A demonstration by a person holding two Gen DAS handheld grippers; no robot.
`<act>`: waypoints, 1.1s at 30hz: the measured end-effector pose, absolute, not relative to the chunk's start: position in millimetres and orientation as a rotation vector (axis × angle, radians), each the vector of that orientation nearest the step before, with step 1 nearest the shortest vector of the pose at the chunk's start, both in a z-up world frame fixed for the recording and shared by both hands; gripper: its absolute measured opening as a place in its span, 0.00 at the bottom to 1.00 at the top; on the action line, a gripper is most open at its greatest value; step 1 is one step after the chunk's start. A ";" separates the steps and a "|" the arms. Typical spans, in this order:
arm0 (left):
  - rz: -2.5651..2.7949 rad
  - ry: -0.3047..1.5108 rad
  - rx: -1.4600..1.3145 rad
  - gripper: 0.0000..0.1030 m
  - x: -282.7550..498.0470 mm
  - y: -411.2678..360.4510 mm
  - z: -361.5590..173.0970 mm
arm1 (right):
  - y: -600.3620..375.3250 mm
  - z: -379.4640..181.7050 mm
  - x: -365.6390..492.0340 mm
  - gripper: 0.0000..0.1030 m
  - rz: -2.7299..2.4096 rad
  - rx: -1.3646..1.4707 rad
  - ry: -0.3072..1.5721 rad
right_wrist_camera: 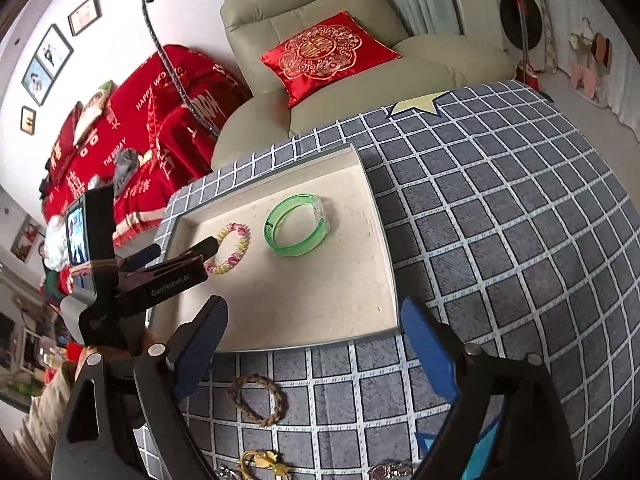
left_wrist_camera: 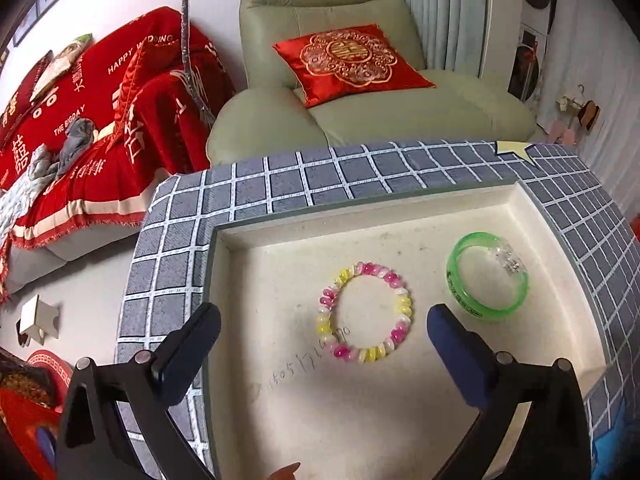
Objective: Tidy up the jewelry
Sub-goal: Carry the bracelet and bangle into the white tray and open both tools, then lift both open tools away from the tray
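A shallow cream tray [left_wrist_camera: 360, 420] rests on the grey checked tablecloth [left_wrist_camera: 280, 184]. In it lie a pink, yellow and white beaded bracelet [left_wrist_camera: 405, 306] and, to its right, a clear green bangle [left_wrist_camera: 470, 310]. My left gripper [left_wrist_camera: 320, 338] hovers open just in front of the beaded bracelet, nothing between its fingers. In the right wrist view the tray [right_wrist_camera: 300, 300], beaded bracelet [right_wrist_camera: 242, 246] and bangle [right_wrist_camera: 296, 252] show again, with the left gripper [right_wrist_camera: 180, 250] at the tray's left side. My right gripper [right_wrist_camera: 316, 336] stands open and empty over the tray's near edge.
On the cloth in front of the tray lie a braided brown bracelet [right_wrist_camera: 280, 394], a gold piece [right_wrist_camera: 260, 460] and a silvery piece [right_wrist_camera: 390, 470]. Behind the table stand a beige armchair [right_wrist_camera: 440, 60] with a red cushion [right_wrist_camera: 328, 52]. A person's sleeve [right_wrist_camera: 40, 412] is at lower left.
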State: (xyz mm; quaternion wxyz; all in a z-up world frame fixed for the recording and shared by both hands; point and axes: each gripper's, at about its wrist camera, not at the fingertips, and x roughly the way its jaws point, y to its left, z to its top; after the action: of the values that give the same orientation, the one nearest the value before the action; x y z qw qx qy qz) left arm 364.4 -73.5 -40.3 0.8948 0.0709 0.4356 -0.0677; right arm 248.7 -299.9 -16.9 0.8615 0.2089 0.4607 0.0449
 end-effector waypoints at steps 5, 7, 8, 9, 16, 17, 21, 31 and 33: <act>-0.153 0.848 0.155 1.00 341.6 -65.9 -27.5 | -304.1 -4.4 231.0 0.89 0.099 0.461 0.875; -0.155 0.824 0.167 1.00 327.5 -63.1 -20.6 | -303.9 1.1 222.3 0.89 0.105 0.465 0.858; -0.152 0.812 0.168 1.00 318.6 -60.0 -15.4 | -303.3 3.6 217.4 0.89 0.107 0.457 0.867; -0.152 0.799 0.166 1.00 309.1 -56.1 -11.3 | -303.0 5.0 214.3 0.89 0.104 0.448 0.876; -0.239 0.806 0.166 1.00 240.8 -34.3 -6.1 | -311.7 -2.9 168.1 0.89 0.081 0.424 0.952; -0.268 0.827 0.167 1.00 229.6 -32.6 -11.0 | -312.9 -6.7 160.8 0.89 0.074 0.416 0.963; -0.330 0.896 0.177 1.00 191.3 -30.7 -31.4 | -315.0 -30.6 135.9 0.89 0.033 0.390 1.037; -0.391 0.935 0.112 1.00 113.0 -31.5 -38.1 | -313.5 -66.8 102.1 0.89 -0.021 0.334 1.123; -0.398 0.934 0.111 1.00 102.8 -34.0 -38.4 | -309.7 -66.9 100.1 0.89 -0.006 0.334 1.124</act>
State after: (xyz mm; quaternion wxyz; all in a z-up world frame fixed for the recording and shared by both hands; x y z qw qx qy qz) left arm 102.8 -34.0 -38.4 0.8725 0.0529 0.4469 -0.1903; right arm 100.1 -309.7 -66.9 0.8331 0.1576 0.5302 -0.0028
